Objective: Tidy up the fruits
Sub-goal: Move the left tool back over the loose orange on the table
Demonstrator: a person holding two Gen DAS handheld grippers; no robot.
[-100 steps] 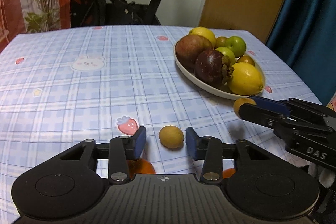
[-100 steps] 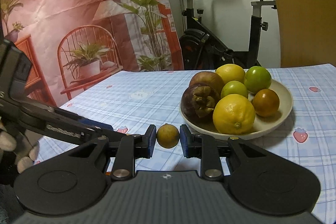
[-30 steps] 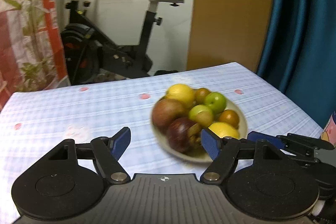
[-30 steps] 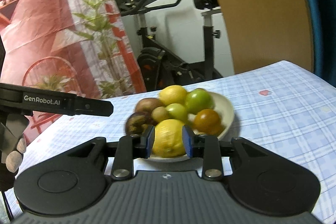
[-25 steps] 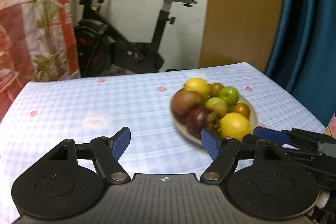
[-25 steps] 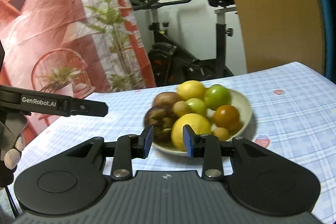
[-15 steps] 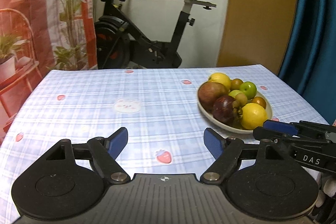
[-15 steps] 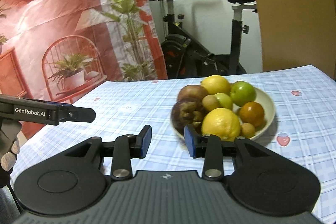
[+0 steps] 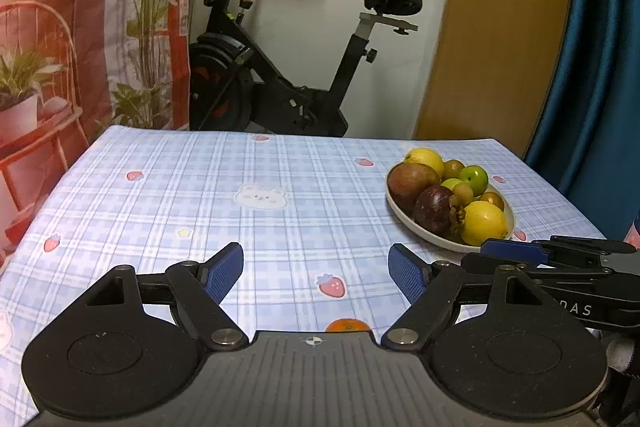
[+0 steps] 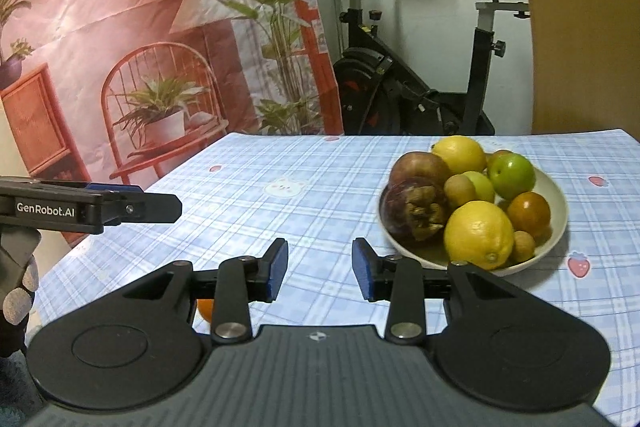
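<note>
Orange fruit [image 9: 346,325] on tabletop [image 9: 160,195] peeks just under left claw [image 9: 316,269], pads apart, nothing held; to grab it well, drop straight over it. Right view: right claw [image 10: 320,269] slightly apart, nothing held; bowl [image 10: 558,211] heaped with lemons, mangosteen, green plums.
</note>
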